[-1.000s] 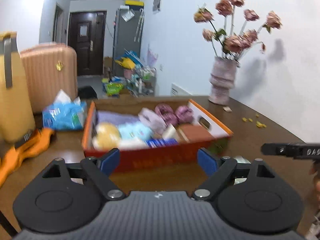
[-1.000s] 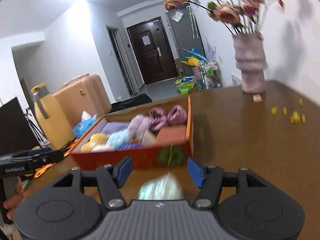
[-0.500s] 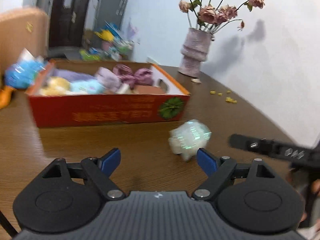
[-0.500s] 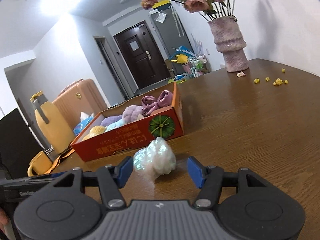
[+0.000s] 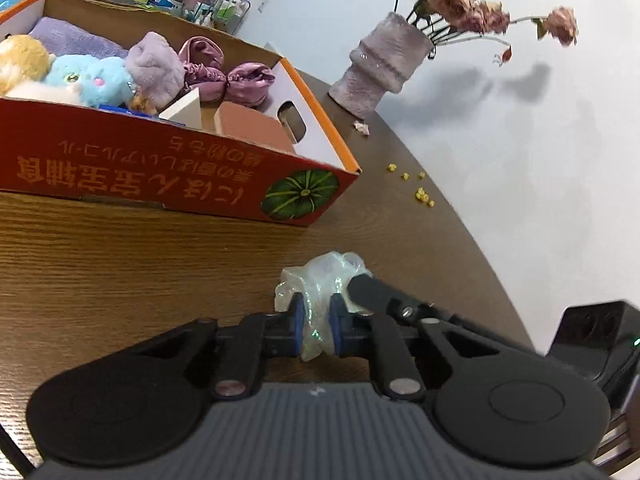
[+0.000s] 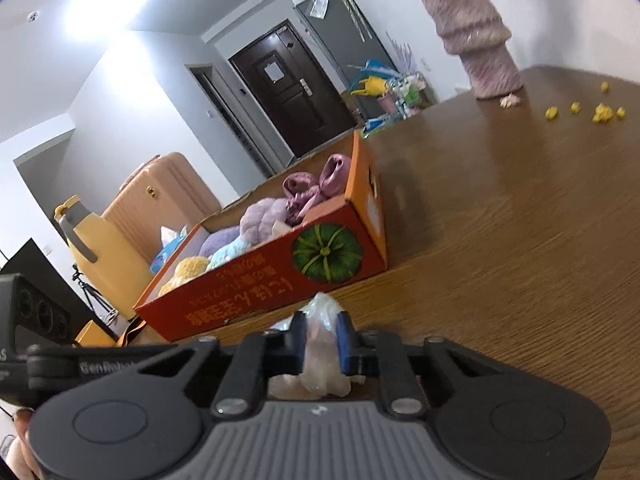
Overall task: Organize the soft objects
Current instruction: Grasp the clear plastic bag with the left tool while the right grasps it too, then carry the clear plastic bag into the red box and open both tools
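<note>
Now both tilted: left gripper (image 5: pixel 317 324), right gripper (image 6: pixel 322 338) apparently clamp same plastic wad (image 5: pixel 320 276).

A: What's between the blue pads?
B: The right hand-held gripper (image 6: pixel 321 340) is clamped on a crumpled clear plastic bag (image 6: pixel 322 364), low over the wooden table (image 6: pixel 500 240)

A: And beyond it?
B: Just past it sits the orange cardboard box (image 6: pixel 256 284), a pumpkin printed on its near right corner, with purple, blue and yellow plush toys (image 6: pixel 240 240) inside

A: Farther off?
B: A fuzzy pink vase (image 6: pixel 474 40) far right, with yellow crumbs (image 6: pixel 600 112) scattered near it, and to the left part of the left hand-held gripper (image 6: pixel 60 364)
</note>
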`<move>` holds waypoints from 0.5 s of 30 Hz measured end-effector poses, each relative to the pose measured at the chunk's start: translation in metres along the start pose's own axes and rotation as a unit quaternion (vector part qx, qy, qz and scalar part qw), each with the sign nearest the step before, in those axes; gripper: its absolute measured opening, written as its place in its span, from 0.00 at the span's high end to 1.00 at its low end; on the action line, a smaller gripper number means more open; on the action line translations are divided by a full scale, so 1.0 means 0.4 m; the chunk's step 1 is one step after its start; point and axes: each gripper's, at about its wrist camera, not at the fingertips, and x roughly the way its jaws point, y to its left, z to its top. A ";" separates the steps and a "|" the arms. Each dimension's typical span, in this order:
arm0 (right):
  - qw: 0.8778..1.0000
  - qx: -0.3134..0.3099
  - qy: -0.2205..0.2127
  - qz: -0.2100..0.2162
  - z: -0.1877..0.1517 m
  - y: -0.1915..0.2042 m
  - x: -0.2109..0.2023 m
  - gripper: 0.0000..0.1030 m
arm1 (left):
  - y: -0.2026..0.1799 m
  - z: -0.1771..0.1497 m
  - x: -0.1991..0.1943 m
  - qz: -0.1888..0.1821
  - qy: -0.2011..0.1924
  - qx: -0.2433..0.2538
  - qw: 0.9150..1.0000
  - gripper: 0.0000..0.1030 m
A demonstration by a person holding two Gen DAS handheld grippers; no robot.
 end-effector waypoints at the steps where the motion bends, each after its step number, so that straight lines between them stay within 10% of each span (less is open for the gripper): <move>1: 1.000 0.001 0.000 0.000 -0.003 0.001 0.004 0.90 | 0.003 0.000 -0.004 0.001 -0.002 0.001 1.000 0.91; 15: 0.998 -0.034 -0.042 0.036 0.000 0.161 -0.098 0.95 | -0.073 -0.012 -0.227 -0.011 -0.085 0.065 0.994 0.95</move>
